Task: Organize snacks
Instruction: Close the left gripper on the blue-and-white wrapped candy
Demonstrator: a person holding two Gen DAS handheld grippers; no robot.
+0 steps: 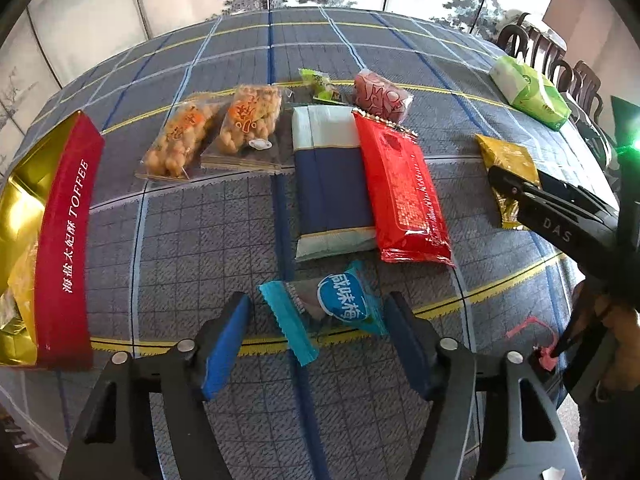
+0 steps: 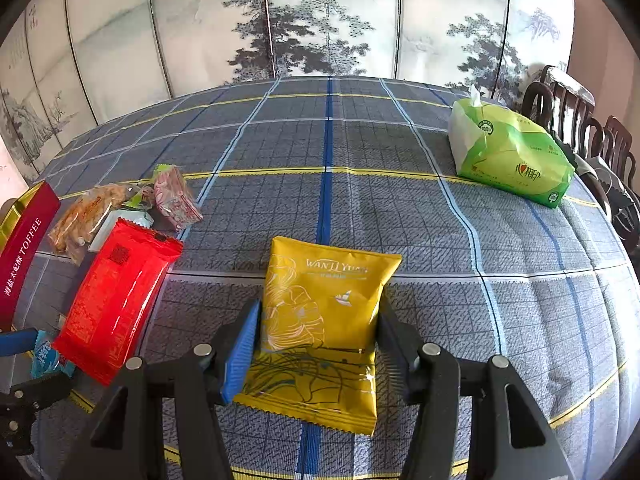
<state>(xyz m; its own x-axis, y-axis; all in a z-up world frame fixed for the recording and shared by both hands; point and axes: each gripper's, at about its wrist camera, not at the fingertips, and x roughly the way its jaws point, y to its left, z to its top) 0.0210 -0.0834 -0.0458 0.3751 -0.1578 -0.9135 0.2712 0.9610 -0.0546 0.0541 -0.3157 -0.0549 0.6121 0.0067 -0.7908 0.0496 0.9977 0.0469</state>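
1. Between your spread right gripper (image 2: 316, 344) fingers, the yellow foil snack pouch (image 2: 324, 328) lies flat on the counter (image 2: 440, 280); closing could crumple it.
2. Your left gripper (image 1: 320, 344), also spread, straddles the small teal plastic candy wrapper (image 1: 328, 312); it may slide away.

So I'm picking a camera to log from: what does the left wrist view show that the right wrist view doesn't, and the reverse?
Left wrist only: the blue-and-white packet in full. Right wrist only: the yellow packet's printed front between the right hand-held gripper's open fingers, touching the blue one. Both: red packet, teal candy, green tissue pack.
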